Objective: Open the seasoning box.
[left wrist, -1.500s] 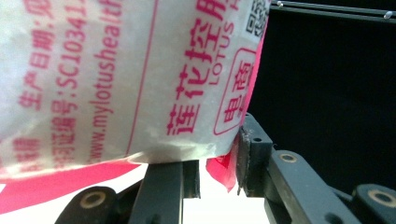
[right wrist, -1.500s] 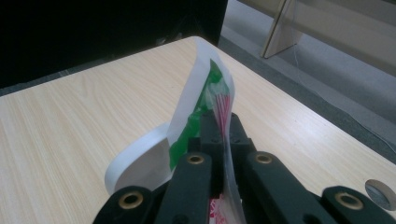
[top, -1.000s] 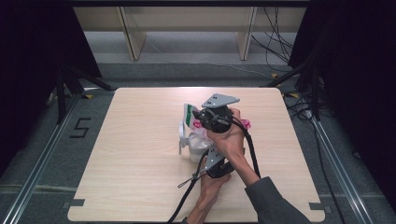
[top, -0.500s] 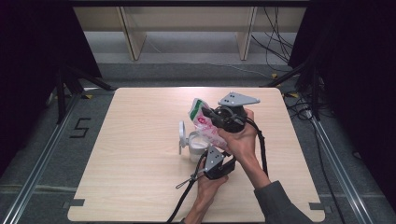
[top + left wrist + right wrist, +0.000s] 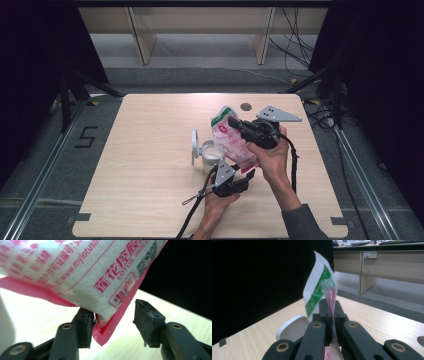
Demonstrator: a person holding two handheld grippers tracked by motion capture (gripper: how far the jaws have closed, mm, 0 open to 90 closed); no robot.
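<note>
My right tool (image 5: pixel 239 129) is clamped tight on the top edge of the pink-and-white bag (image 5: pixel 231 141), holding it tilted above the bench (image 5: pixel 150 165), w/ its green strip (image 5: pixel 318 291) upward. My left tool (image 5: pixel 112 323) has just been opening; its jaws stand apart w/ the bag's bottom corner between them, touching one pad only. White lidded container (image 5: pixel 207 154) sits just beside the bag.

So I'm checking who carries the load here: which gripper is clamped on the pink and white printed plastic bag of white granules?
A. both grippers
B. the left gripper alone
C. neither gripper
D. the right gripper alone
D: the right gripper has its jaws shut flat on the pink and white printed plastic bag of white granules, while the left gripper has just been opening, one pad standing clear of the bag's bottom corner.
</note>
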